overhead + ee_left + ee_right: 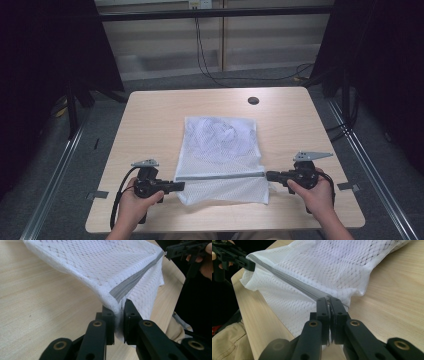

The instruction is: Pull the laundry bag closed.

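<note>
table (150,115): 1 | mesh bag (220,145): 1 | left claw (180,186), right claw (270,175): both clamped on bag

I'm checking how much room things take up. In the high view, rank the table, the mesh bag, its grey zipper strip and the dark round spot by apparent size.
1. table
2. mesh bag
3. grey zipper strip
4. dark round spot

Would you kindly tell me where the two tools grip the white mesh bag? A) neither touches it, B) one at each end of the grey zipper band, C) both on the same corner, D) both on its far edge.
B: the left tool pinches the mesh bag at one end of the grey zipper band and the right tool at the other, both closed on it.
</note>
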`<action>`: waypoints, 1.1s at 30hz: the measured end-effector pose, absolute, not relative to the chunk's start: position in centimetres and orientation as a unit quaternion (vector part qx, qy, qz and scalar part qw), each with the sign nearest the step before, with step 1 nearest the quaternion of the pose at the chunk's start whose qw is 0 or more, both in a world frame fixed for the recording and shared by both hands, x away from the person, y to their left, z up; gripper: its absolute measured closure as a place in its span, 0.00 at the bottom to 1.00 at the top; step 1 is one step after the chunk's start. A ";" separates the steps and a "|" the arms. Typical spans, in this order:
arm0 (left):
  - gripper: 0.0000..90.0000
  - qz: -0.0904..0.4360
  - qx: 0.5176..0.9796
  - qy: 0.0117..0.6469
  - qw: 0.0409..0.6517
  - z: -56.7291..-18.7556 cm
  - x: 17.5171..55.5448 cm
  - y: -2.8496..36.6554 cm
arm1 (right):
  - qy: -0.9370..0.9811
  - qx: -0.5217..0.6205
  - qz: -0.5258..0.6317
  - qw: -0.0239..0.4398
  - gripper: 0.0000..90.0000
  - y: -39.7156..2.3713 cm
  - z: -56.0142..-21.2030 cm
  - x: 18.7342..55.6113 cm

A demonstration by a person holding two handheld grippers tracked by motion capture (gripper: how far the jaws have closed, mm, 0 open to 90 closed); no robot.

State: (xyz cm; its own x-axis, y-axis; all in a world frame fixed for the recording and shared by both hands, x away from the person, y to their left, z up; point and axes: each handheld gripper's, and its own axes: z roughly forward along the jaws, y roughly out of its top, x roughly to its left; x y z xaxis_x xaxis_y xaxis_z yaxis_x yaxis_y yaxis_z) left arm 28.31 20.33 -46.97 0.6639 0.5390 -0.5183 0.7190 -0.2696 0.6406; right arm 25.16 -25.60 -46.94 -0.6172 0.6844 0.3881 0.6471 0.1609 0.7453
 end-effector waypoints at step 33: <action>0.12 0.083 0.817 0.351 0.450 -46.7 28.6 21.2 | 0.761 0.411 0.480 0.149 0.28 -26.9 -46.9 24.6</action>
State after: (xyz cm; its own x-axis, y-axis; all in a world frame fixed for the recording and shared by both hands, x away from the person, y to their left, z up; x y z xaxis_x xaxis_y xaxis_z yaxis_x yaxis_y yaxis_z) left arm 28.58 21.17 -46.65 0.7405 0.6474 -0.1802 0.4984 -0.3493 0.7935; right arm 24.63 -26.86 -46.92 -0.6182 0.7679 0.1678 0.4815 0.2012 0.8530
